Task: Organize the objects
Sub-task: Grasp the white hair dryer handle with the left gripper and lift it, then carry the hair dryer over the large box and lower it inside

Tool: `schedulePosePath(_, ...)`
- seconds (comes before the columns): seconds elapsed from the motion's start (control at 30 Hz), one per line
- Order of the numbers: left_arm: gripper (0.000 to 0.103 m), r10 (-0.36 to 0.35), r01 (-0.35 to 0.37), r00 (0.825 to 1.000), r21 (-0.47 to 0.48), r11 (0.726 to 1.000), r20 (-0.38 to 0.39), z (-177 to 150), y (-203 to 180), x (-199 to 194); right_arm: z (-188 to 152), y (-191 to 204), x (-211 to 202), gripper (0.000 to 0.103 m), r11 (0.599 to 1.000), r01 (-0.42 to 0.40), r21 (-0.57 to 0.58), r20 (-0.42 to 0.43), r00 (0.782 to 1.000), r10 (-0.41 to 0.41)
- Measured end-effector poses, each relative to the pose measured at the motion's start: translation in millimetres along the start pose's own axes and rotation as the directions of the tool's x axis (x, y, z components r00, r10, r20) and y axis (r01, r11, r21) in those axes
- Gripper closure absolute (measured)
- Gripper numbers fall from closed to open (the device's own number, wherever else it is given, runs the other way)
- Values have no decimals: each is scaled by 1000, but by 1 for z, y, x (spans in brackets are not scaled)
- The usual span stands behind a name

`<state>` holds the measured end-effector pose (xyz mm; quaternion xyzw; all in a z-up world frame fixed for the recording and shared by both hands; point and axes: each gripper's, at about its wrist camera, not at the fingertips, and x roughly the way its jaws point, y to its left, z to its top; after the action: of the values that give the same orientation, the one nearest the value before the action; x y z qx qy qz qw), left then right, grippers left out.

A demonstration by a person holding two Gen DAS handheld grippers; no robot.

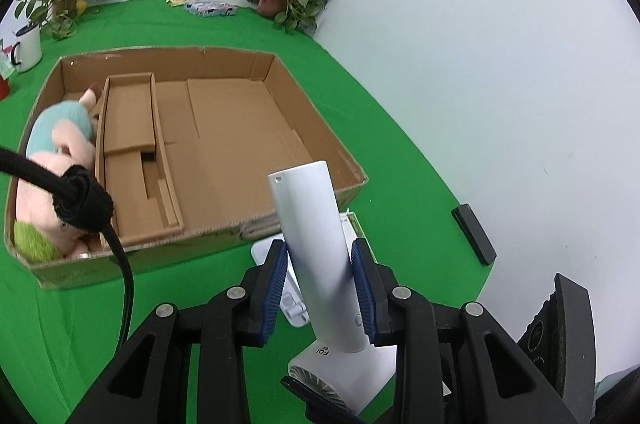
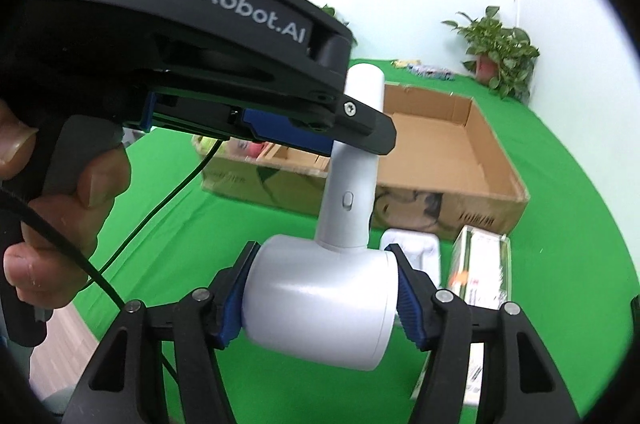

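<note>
We hold 1 white hair dryer (image 1: 316,252) above the green table (image 1: 400,160) with 2 grippers: left gripper (image 1: 320,288) clamped on its handle, right gripper (image 2: 320,298) clamped on its barrel, probably steadying it for the cardboard box (image 1: 312,104).

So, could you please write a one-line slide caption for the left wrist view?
Left gripper clamps the white handheld fan by its handle, before the brown cardboard box.
</note>
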<state>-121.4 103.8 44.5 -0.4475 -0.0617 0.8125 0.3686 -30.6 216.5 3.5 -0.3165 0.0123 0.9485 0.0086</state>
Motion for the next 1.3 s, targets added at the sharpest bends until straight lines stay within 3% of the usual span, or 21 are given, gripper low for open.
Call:
schedulePosePath(0.73, 73, 25, -28, 999, 57, 998, 41, 105, 15, 15, 76, -34, 42, 42, 1000, 12, -2, 63, 998, -12)
schedulePosePath(1.3, 73, 43, -43, 999, 5, 999, -25, 179, 67, 73, 108, -43, 94, 42, 998, -46, 52, -15, 999, 46)
